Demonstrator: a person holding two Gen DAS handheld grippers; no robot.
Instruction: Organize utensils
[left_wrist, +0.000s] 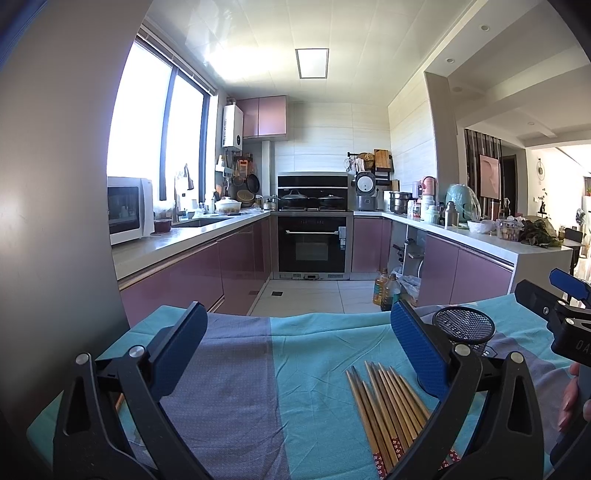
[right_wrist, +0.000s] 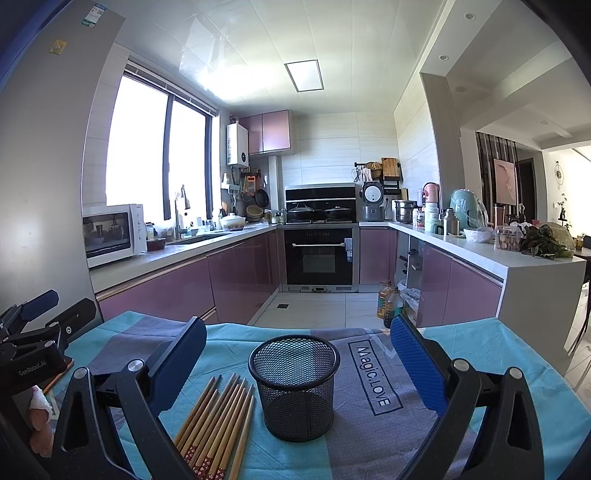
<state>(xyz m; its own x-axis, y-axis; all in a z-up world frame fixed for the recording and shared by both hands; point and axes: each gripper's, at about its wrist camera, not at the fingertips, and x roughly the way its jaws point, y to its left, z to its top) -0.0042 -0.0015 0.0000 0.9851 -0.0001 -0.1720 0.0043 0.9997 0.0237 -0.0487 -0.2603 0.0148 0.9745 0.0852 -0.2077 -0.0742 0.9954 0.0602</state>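
Note:
Several wooden chopsticks (left_wrist: 388, 410) with red patterned ends lie side by side on the teal and grey tablecloth (left_wrist: 229, 369). They also show in the right wrist view (right_wrist: 218, 421), left of an upright, empty black mesh holder (right_wrist: 295, 387). The holder shows in the left wrist view (left_wrist: 463, 326) behind my right finger. My left gripper (left_wrist: 295, 347) is open and empty above the cloth, the chopsticks just inside its right finger. My right gripper (right_wrist: 297, 363) is open and empty, with the holder between its fingers. It shows at the right edge of the left wrist view (left_wrist: 554, 302).
The cloth-covered table (right_wrist: 498, 354) ends at its far edge, with kitchen floor (right_wrist: 314, 310) beyond. Two oil bottles (right_wrist: 389, 301) stand on the floor. Purple cabinets and counters line both sides, an oven (right_wrist: 319, 254) at the back. A grey fridge wall (left_wrist: 55, 184) stands left.

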